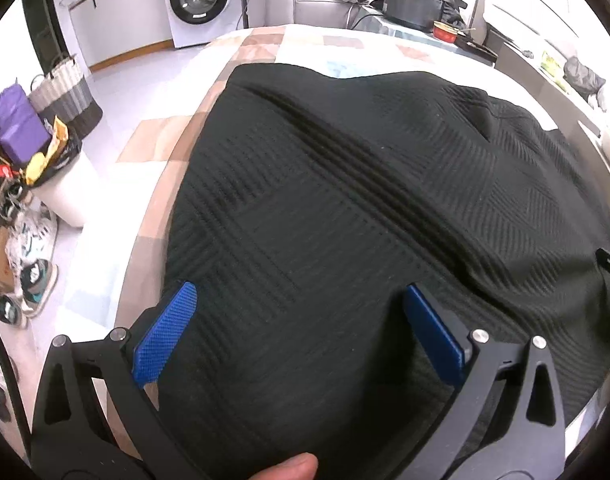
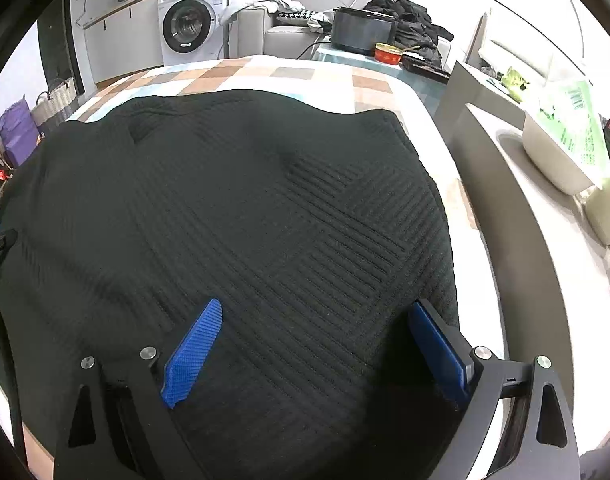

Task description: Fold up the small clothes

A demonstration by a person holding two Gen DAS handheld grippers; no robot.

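A black ribbed garment [image 1: 345, 208] lies spread over a bed with a checked cover [image 2: 289, 74], filling most of it; the fabric shows a long crease down the left-hand part and a small dimple near the middle. The left tool [image 1: 301, 308] hangs over the garment's near left edge, its blue pads [image 1: 165, 332] wide apart and gripping nothing. The right tool [image 2: 317, 320] hangs over the near right edge, equally wide apart and empty. A fingertip [image 1: 289, 466] shows beneath the left tool. A washing machine [image 2: 189, 28] and grey sofa [image 2: 281, 28] stand beyond the bed.
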